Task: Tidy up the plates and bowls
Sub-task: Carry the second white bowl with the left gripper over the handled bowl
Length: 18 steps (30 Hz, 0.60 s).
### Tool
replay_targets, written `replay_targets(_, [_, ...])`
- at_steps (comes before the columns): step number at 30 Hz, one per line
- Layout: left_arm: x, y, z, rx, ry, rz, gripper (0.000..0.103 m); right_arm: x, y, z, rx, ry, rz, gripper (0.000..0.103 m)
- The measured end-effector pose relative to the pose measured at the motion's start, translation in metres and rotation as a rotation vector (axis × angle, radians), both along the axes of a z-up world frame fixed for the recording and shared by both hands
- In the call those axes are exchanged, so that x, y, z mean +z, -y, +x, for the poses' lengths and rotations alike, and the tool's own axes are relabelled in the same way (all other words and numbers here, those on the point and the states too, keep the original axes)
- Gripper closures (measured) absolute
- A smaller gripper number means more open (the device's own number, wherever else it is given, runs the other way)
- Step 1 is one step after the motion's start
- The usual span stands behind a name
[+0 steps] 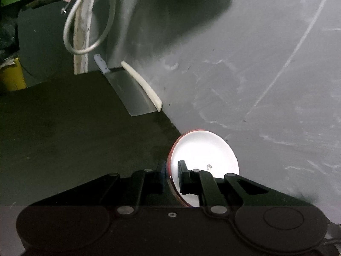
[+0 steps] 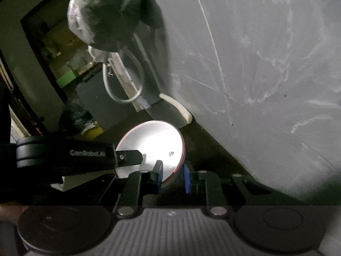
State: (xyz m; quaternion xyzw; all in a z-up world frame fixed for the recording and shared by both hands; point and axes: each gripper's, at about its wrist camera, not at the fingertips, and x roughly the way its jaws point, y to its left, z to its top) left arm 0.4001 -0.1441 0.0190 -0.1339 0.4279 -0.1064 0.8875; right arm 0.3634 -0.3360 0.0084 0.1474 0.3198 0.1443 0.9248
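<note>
Both tools straddle the red-rimmed plate [image 1: 204,160]: left tool [image 1: 172,178] clamps its rim upright near the desk's [image 1: 64,128] far edge, right tool [image 2: 171,176] stands narrowly parted, likely taking over.

Wall [image 1: 245,64]: grey, scuffed with pale scratches, rising straight from the counter's back edge.
Counter [image 1: 64,128]: dark and matte, dimly lit.
Cleaver [image 1: 127,91]: flat on the counter, just beside the wall.
White strip [image 1: 141,85]: lies along the wall's foot, next to the cleaver.
Pipe [image 1: 82,42]: white, upright at the wall's corner, with a looped grey cable [image 1: 70,21].
Light: low, brightest on the wall.
</note>
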Motion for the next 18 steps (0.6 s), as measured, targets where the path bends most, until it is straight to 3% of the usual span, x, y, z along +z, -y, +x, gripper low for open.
replay_targets(7, [0.014, -0.007, -0.047, 0.007, 0.011, -0.009, 0.091, 0.013, 0.002, -0.038, 0.029, -0.009, 0.011, 0.080])
replay_targets(18, [0.004, -0.003, -0.102, 0.002, -0.050, -0.085, 0.091, 0.009, 0.015, -0.084, 0.034, -0.056, -0.022, 0.080])
